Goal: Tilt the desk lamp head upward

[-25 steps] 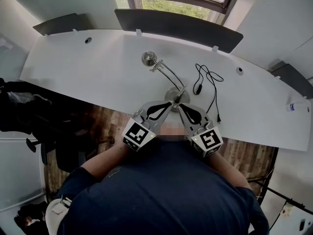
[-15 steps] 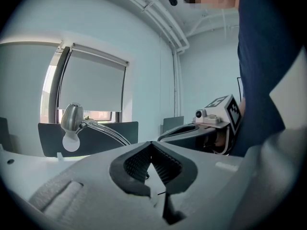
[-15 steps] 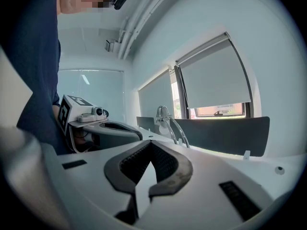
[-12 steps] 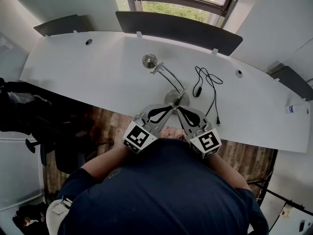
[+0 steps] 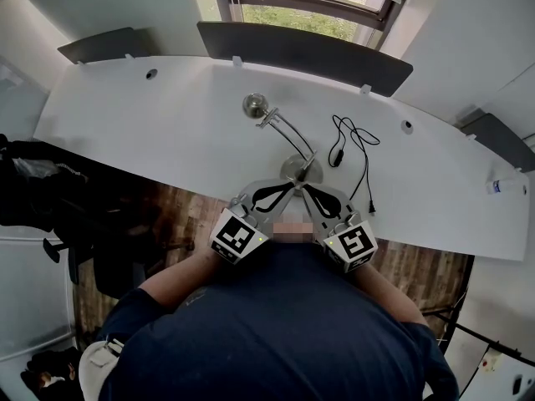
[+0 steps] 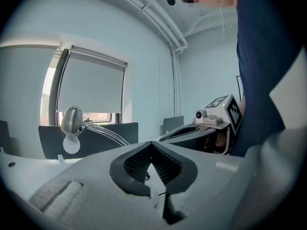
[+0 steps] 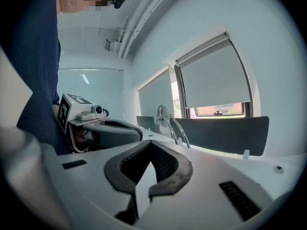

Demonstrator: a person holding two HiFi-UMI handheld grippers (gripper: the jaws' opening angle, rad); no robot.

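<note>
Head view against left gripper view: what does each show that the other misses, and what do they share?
Only the head view: the lamp base, the cable, a bottle at the desk's right end, the floor. Only the left gripper view: the bulb under the lamp head, and the ceiling pipes. Both: the lamp head, its arm, the desk and the right gripper.

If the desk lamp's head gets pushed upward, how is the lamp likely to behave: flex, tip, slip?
The lamp head overhangs far from the small round base, so a push may tip or slide the whole thing. The thin curved arm will probably flex a little. The polished metal looks slippery to grip.
</note>
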